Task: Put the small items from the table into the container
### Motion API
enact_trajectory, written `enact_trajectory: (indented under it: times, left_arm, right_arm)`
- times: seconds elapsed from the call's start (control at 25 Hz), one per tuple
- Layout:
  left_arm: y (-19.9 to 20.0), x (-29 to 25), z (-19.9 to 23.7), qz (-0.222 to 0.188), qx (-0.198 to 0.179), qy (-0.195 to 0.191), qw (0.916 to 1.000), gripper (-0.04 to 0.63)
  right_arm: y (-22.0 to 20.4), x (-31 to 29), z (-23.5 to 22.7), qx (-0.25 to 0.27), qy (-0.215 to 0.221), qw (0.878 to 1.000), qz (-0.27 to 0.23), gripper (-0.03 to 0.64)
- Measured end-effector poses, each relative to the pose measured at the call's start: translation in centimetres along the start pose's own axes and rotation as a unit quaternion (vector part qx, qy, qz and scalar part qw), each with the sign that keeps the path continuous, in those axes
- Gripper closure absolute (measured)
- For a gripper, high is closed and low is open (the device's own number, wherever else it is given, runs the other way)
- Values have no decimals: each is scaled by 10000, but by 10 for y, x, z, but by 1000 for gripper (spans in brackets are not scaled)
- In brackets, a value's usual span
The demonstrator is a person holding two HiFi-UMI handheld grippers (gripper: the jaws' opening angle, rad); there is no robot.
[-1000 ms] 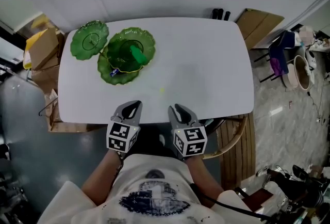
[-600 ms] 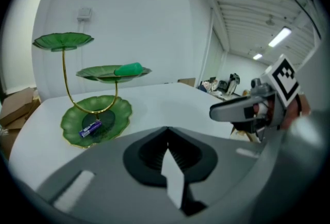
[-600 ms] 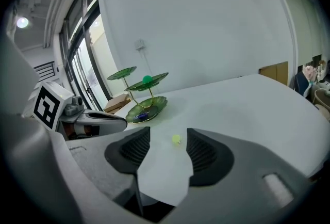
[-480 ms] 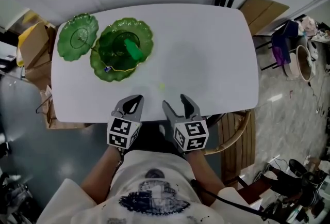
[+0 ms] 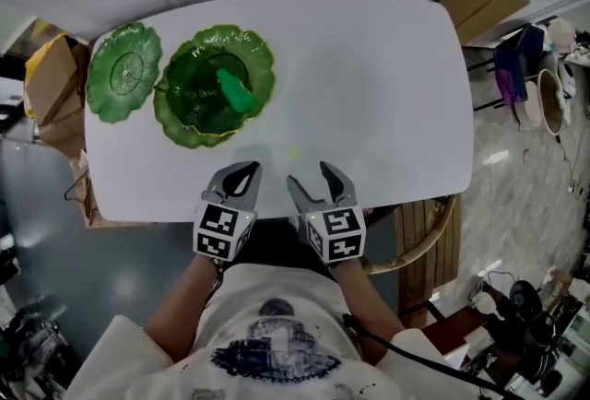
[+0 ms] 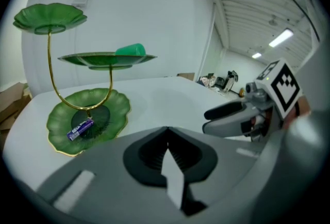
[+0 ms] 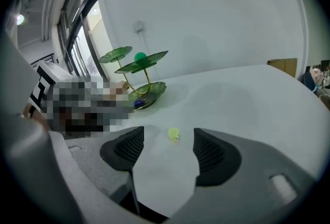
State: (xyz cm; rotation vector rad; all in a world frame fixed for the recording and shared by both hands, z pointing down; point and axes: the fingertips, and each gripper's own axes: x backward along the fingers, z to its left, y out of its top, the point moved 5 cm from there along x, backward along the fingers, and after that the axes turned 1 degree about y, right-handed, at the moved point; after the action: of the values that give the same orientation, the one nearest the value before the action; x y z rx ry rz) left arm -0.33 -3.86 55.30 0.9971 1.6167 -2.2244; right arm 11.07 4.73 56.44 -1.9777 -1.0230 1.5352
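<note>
No writing can be read anywhere; the marker cubes on both grippers carry only black-and-white square patterns, and the dark print on the person's white T-shirt (image 5: pixel 272 354) is too blurred to read; the small purple wrapped item (image 6: pixel 80 129) on the lowest tier bears pale lettering too small to make out.

The left gripper (image 5: pixel 243 170) has its jaws pressed together with nothing in them; the right gripper (image 5: pixel 312 177) has its jaws opening, spread wide, with nothing between the pads; the yellow-green ball (image 7: pixel 173 133) lies on the white table (image 5: pixel 369 76) just ahead of that gap, untouched, and well apart from the three-tier green leaf stand (image 5: pixel 184 126) at the far left of the table.

A green object (image 6: pixel 130 50) sits on the middle tier; only its rounded top shows above the rim in the left gripper view, so what it is I cannot tell; from the head view the tiers overlap, hiding most of the bottom one; cardboard boxes (image 5: pixel 51 76) at the table's left end are cut off by it.
</note>
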Motion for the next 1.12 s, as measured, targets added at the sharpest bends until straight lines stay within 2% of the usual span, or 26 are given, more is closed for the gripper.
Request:
enact_trajectory:
  times: [0.12, 0.36, 0.72, 0.8, 1.12]
  left_arm:
    - [-3, -8, 4, 72, 36, -26, 10000, 606]
    - [-9, -21, 11, 200, 51, -133, 9997, 606]
    - [-12, -32, 20, 431, -36, -260, 9987, 606]
    - [-12, -36, 23, 465, -38, -260, 9986, 606]
    - [-10, -45, 28, 586, -10, -308, 9978, 606]
  right_arm:
    - [-2, -9, -3, 36, -9, 9999, 95, 319]
    - [-5, -29, -5, 434, -150, 9986, 256, 319]
    - [-6, -54, -4, 348, -97, 9976, 598, 325]
    - [-6, -60, -6, 325, -101, 9973, 648, 364]
    - [-8, -75, -8, 280, -111, 9949, 958, 410]
